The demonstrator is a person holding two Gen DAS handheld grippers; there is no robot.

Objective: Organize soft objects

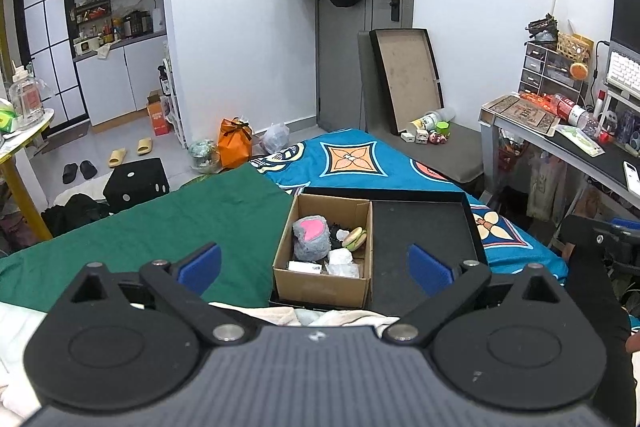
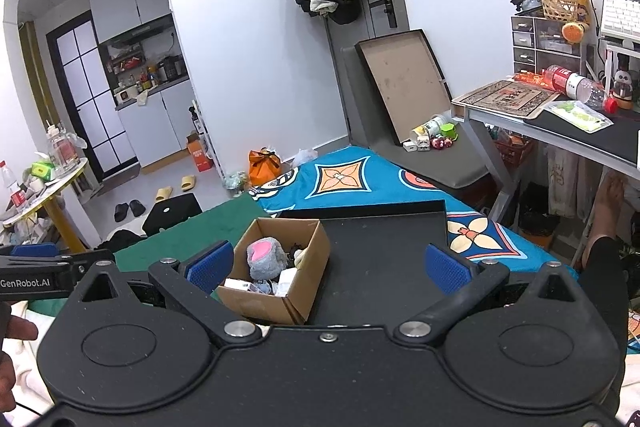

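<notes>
On the bed, a cardboard box at the black tray's nine o'clock side holds the grey-pink plush and burger toy. Left gripper and right gripper hover, fingers spread, empty. Risk: crowded contents could snag, or the light box tip.

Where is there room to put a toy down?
The black tray, right of the cardboard box, is bare. The green cloth left of the box is free too. The box itself is crowded with the grey plush and bits.
</notes>
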